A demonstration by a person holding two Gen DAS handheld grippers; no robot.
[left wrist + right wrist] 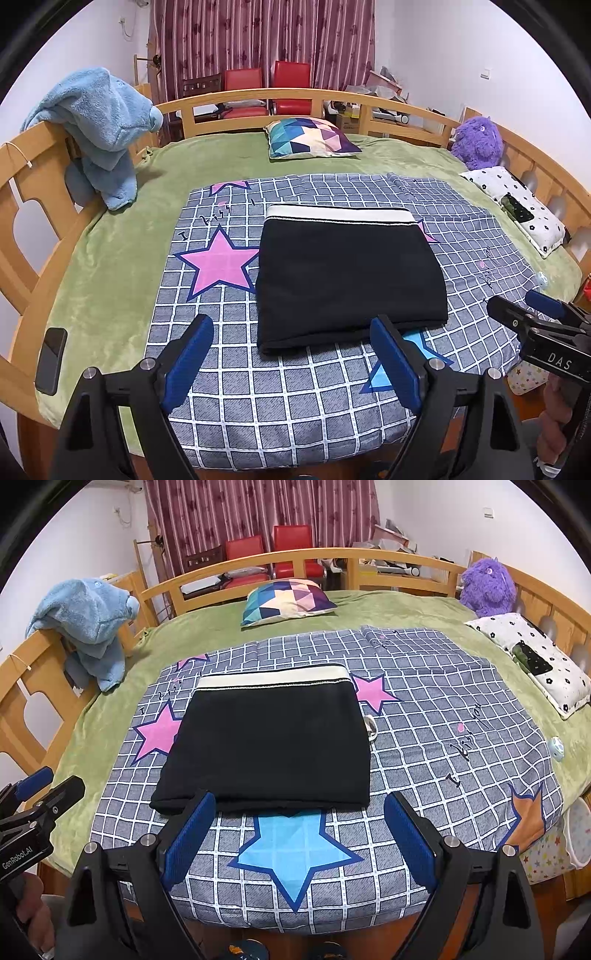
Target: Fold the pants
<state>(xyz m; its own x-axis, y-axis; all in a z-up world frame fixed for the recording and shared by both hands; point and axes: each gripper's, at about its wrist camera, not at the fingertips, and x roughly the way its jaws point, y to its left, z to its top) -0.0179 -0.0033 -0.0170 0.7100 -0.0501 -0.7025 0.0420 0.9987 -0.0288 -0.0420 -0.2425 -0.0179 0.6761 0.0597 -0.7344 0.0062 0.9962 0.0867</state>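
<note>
The black pants (347,273) lie folded into a flat rectangle on the checked star-print sheet (280,398), their white waistband at the far edge. They also show in the right wrist view (269,738), with a white drawstring loop at their right side. My left gripper (295,354) is open and empty, just in front of the pants' near edge. My right gripper (299,834) is open and empty, also just short of the near edge. The right gripper also shows at the right in the left wrist view (532,317), and the left gripper at the left in the right wrist view (44,794).
The sheet lies on a green blanket (110,258) on a wooden-railed bed (22,229). A phone (51,360) lies at the left edge. A colourful pillow (310,138), a purple plush toy (478,142), a dotted pillow (517,206) and a blue towel (99,125) ring the bed.
</note>
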